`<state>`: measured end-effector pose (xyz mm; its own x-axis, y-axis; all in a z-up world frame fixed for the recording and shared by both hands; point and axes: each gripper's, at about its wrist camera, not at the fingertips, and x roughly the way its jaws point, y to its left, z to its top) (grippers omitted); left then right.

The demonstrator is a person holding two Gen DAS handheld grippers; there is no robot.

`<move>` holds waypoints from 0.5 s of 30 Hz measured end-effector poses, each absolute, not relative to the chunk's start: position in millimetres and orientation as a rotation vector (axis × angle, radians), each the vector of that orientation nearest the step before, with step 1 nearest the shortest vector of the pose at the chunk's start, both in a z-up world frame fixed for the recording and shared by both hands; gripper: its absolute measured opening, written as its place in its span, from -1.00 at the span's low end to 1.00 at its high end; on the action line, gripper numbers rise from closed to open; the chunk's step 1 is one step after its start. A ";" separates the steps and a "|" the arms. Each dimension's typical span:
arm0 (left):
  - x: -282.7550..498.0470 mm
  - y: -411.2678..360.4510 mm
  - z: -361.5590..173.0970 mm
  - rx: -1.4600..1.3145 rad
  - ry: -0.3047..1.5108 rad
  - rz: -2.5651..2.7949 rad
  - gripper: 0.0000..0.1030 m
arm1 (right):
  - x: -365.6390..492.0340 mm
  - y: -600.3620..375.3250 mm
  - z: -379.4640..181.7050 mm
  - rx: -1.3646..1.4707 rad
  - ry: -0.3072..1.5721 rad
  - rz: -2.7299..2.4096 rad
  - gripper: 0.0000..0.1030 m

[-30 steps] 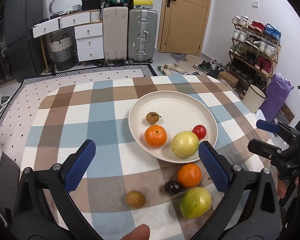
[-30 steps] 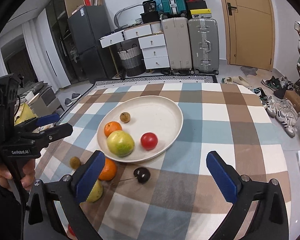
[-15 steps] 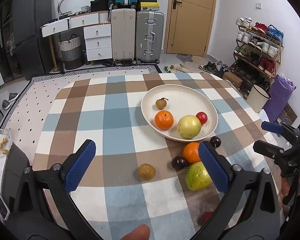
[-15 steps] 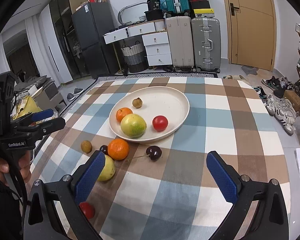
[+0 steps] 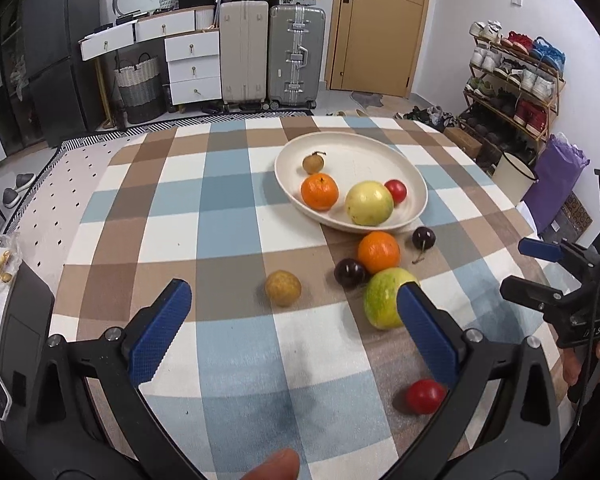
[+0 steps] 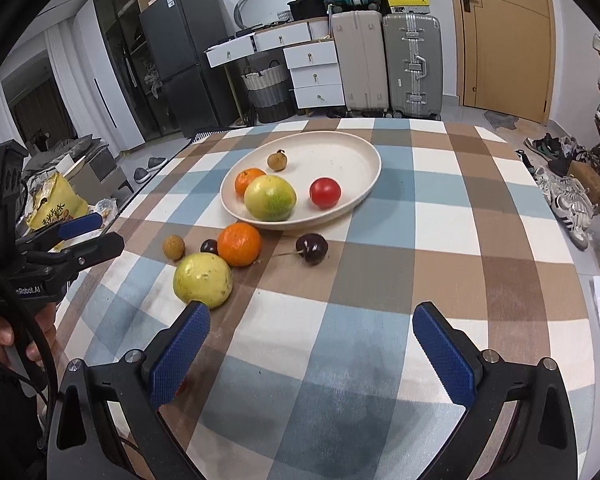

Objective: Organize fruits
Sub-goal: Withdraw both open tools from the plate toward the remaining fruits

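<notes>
- Resting on the checked tablecloth, a cream oval plate lies toward the far right of the tabletop, its long axis running from the near right toward the far left in the left wrist view.
- Four fruits sit in the plate: a small brown fruit at the far side, an orange, a pale green fruit and a red tomato near the plate's near rim.
- Just outside that near rim, a second orange touches a dark cherry and a large green-yellow fruit.
- Another cherry lies apart, its stem pointing toward the orange.
- A brown round fruit lies alone, left of the cluster.
- A second tomato lies nearest the front edge, partly behind the left gripper's right finger.
- The left half of the tabletop and the right side near its right edge are bare cloth, with free room.
- Left gripper: jaws wide apart, nothing held; the brown round fruit lies ahead between the fingers, while the green-yellow fruit is partly covered by the right fingertip.
- Right gripper: jaws wide apart and holding nothing, over bare cloth; the green-yellow fruit lies just beyond its left fingertip.
</notes>
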<state>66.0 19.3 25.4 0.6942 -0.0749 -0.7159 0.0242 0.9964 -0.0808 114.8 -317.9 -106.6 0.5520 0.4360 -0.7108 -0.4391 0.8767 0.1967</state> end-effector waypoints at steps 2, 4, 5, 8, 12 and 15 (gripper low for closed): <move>64.7 17.1 21.9 -0.069 0.811 -0.068 0.99 | 113.2 -318.2 -108.0 -0.001 0.842 0.517 0.99; 61.6 14.6 18.9 -0.069 0.818 -0.073 0.99 | 112.2 -318.0 -108.9 -0.004 0.842 0.517 0.99; 59.8 13.8 17.6 -0.071 0.820 -0.077 0.99 | 112.2 -317.8 -109.7 -0.007 0.845 0.519 0.99; 55.3 9.7 13.8 -0.076 0.830 -0.093 0.99 | 109.2 -316.9 -113.3 -0.018 0.850 0.517 0.99; 47.8 0.9 5.0 -0.065 0.852 -0.110 0.99 | 105.7 -317.6 -114.1 0.001 0.858 0.530 0.99; 43.8 -5.5 -2.7 -0.055 0.869 -0.117 0.99 | 101.9 -314.9 -115.0 -0.014 0.857 0.535 0.99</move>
